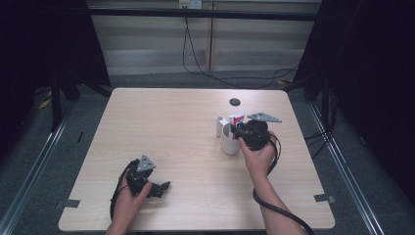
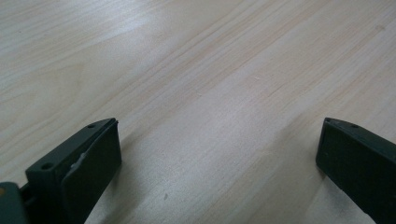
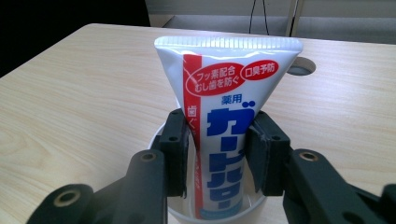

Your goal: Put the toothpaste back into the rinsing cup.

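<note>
High view: wood table [image 1: 195, 127] w/ a dark round hole [image 1: 235, 102] near the far edge. Left gripper [image 1: 157, 188] lay low at the near left, held by the left hand [image 1: 128, 201], jaws pointing right over bare wood, well apart from everything else. Right gripper [image 1: 236, 131] was at centre-right, held by the right hand [image 1: 258, 157], grey plate on top, cable trailing back toward the near edge. Its jaws reached over a white cup [image 1: 228, 140]. A tube [image 1: 237, 119], white w/ red and blue, stood up out of the cup. A small white object [image 1: 221, 126] stood just beside the cup on its far left; type not clear.

Left gripper view: jaws stood wide apart, nothing between them, bare wood grain below.

Right gripper view: the right gripper [image 3: 218, 142] had both pads pressed on the tube [image 3: 226, 107] at mid-body, one each side. Tube was upright, flat crimped end on top, lower end down inside the cup [image 3: 187, 212]. Print on the tube was red and blue, Japanese characters. Cup rim showed behind and below the jaws. Hole [image 3: 301, 69] lay beyond the tube, to the right.
</note>
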`<state>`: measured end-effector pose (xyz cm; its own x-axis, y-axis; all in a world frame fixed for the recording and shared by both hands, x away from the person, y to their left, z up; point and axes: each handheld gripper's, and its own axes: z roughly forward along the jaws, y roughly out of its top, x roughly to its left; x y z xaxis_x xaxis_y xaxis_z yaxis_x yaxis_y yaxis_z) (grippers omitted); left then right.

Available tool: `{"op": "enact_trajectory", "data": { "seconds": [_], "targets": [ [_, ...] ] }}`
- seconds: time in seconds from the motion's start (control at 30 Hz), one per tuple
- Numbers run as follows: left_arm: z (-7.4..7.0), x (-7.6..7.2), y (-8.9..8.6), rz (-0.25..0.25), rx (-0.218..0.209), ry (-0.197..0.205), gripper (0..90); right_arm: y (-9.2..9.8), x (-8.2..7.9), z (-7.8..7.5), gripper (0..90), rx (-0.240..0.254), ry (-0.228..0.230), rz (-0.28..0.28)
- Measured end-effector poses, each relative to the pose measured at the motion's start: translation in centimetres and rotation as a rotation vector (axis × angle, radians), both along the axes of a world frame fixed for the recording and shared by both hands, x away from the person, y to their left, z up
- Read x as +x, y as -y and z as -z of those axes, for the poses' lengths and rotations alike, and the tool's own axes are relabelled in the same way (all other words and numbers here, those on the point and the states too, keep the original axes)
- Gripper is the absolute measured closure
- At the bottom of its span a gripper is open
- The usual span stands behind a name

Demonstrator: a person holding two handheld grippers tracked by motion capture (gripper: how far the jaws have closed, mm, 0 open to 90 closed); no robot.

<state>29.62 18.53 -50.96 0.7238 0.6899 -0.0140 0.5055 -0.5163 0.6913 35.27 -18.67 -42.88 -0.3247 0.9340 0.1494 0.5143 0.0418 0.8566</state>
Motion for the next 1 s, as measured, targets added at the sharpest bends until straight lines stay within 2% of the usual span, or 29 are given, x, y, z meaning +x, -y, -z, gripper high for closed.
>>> {"op": "enact_trajectory", "data": {
  "seconds": [0.43, 0.6, 1.0],
  "targets": [
    [0.00, 0.01, 0.00, 0.001, 0.000, 0.000, 0.0, -0.10, -0.17, 0.12, 60.1, -0.022, -0.004, -0.008],
    [0.00, 0.00, 0.00, 0.000, 0.000, 0.000, 0.0, -0.02, -0.21, 0.21, 59.6, -0.021, 0.004, -0.012],
    [0.00, 0.00, 0.00, 0.000, 0.000, 0.000, 0.0, -0.16, -0.51, 0.20, 58.4, -0.055, 0.022, -0.030]
  ]
}}
